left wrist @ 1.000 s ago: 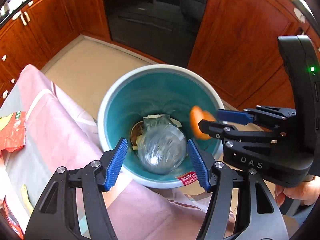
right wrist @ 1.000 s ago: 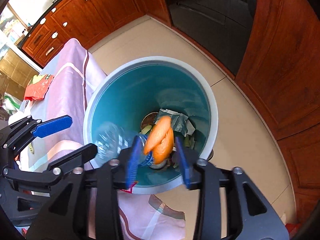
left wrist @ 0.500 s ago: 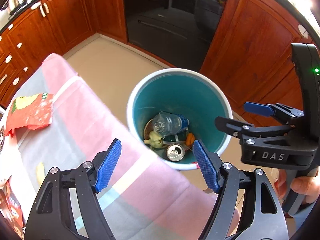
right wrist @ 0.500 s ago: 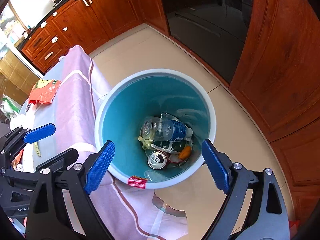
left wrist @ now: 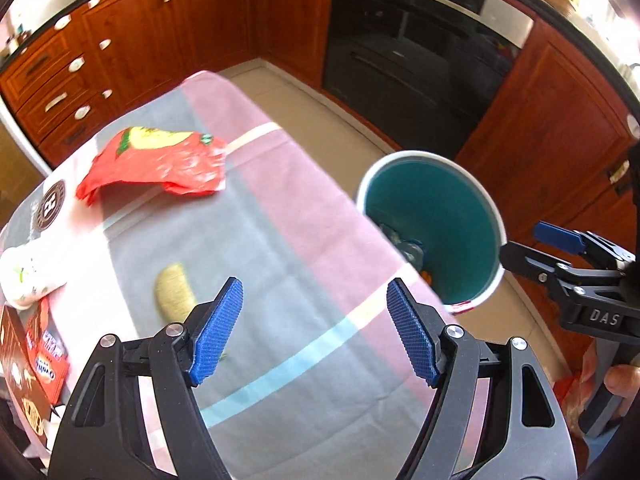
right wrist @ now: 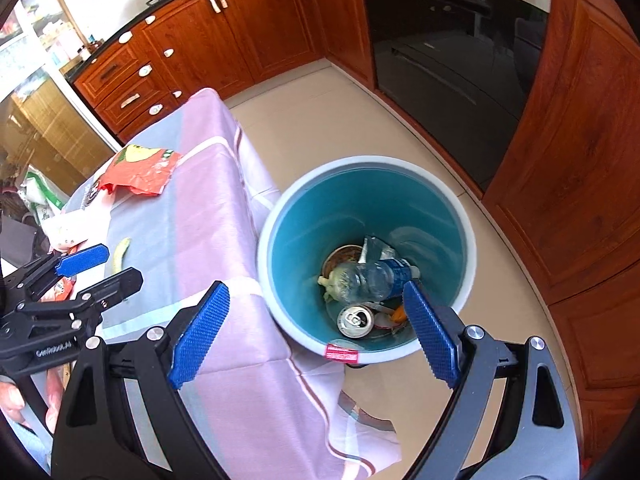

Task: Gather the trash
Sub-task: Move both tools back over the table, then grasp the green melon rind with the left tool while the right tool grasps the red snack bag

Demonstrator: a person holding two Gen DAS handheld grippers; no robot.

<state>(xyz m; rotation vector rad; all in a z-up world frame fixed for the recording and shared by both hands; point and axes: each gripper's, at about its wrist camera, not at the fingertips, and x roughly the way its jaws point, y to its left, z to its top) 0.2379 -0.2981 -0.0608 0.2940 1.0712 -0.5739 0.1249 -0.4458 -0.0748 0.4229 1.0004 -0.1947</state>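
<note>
Reaching for the next piece of rubbish looks like the step in hand: both claws stand wide with nothing between their blue pads. The left gripper [left wrist: 314, 326] hangs over the tablecloth [left wrist: 280, 240], and the right gripper [right wrist: 316, 334] sits above the teal bin [right wrist: 468, 280] beside the table's edge.

Trash left on the table: a red snack wrapper [left wrist: 156, 164] at the far side, a yellowish peel-like scrap [left wrist: 174, 292] just ahead of the left pad, and a red packet [left wrist: 46, 344] and a white wad [left wrist: 28, 276] at the left edge. In the bin lie a clear plastic bottle [right wrist: 368, 278], a drink can [right wrist: 354, 320], an orange scrap [right wrist: 399, 313] and a foil wrapper [right wrist: 374, 246].

The flat scrap is nearest, so I would take it with the left claw: come down steeply, straddle it across its narrow width, and press the pads to the cloth before closing, taking care not to pinch the fabric. The wrapper suits a bite on a raised crumple.

Room is good over the table's middle. The cloth hangs beside the bin's rim, so carried items should pass above that edge. The two grippers are near each other, so move one at a time.
</note>
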